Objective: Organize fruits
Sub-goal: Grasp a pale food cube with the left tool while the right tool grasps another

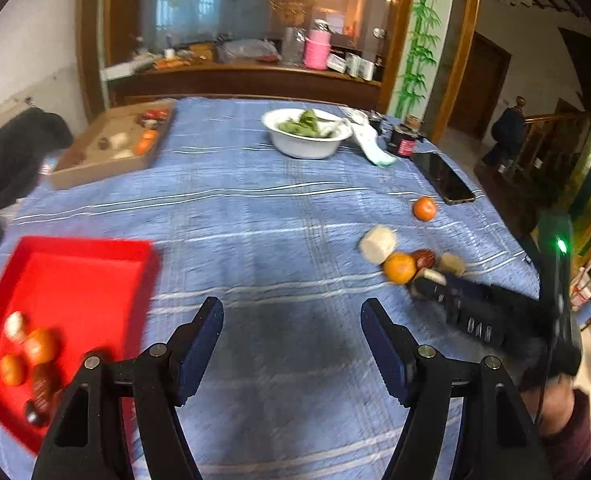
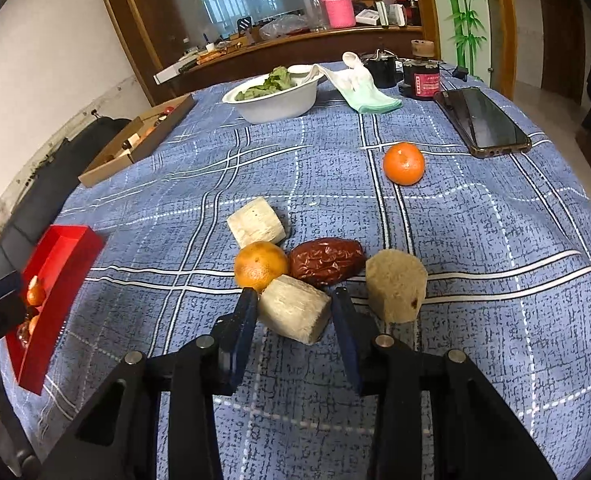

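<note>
My right gripper is closed around a pale cut chunk on the blue cloth, both pads touching its sides. Beside it lie an orange tangerine, a red date, a tan chunk, another pale chunk and a second tangerine farther off. My left gripper is open and empty over bare cloth, right of the red tray, which holds tangerines, a date and a pale piece. The right gripper shows in the left wrist view by the fruit pile.
A white bowl of greens, a white-green cloth, a black phone and dark jars sit at the far side. A cardboard box with items lies far left. The table edge drops off at right.
</note>
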A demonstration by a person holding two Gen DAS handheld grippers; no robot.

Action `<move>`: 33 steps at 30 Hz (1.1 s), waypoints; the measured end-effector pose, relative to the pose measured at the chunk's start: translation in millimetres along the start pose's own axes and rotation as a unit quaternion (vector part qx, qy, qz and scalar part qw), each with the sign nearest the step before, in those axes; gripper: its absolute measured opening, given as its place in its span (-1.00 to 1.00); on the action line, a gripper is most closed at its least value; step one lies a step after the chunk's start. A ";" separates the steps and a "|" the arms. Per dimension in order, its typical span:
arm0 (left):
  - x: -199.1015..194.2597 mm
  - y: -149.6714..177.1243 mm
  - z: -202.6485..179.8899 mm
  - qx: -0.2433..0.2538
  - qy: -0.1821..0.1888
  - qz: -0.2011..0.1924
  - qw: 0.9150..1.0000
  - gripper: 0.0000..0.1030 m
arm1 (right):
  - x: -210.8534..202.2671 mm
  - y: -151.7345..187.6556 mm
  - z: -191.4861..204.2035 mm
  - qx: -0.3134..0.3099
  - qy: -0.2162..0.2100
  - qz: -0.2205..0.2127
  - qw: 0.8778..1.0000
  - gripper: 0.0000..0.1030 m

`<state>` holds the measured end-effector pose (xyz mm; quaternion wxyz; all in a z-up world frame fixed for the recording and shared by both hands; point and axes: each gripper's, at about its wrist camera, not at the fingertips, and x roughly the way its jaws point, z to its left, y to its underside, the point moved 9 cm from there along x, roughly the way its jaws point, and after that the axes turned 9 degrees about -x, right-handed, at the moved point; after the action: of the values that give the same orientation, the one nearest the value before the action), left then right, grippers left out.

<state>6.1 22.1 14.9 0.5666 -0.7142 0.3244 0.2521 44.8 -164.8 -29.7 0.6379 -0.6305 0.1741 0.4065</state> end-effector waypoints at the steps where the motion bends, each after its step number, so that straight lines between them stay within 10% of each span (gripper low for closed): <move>1: 7.1 -4.8 -6.2 0.000 0.005 0.003 1.000 0.44 | -1.9 -0.8 -0.8 0.001 0.000 -0.003 1.000 -0.29; 17: 139.2 -21.6 -88.0 0.081 0.042 0.081 0.993 0.22 | -20.2 -8.6 -10.3 0.036 -0.029 -0.030 0.999 -0.28; 19: 137.3 -18.8 -91.9 0.083 0.060 0.081 0.991 -0.19 | -15.0 -6.0 -8.1 0.033 -0.031 -0.017 0.999 -0.28; 33: 36.5 -36.1 -14.2 0.044 0.022 -0.007 0.999 -0.19 | -18.3 -12.1 -8.7 -0.009 0.022 -0.045 0.999 -0.28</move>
<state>57.2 7.1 15.0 0.5921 -0.6963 0.3425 0.2173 45.1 -176.9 -9.5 0.6462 -0.6518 0.1558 0.3650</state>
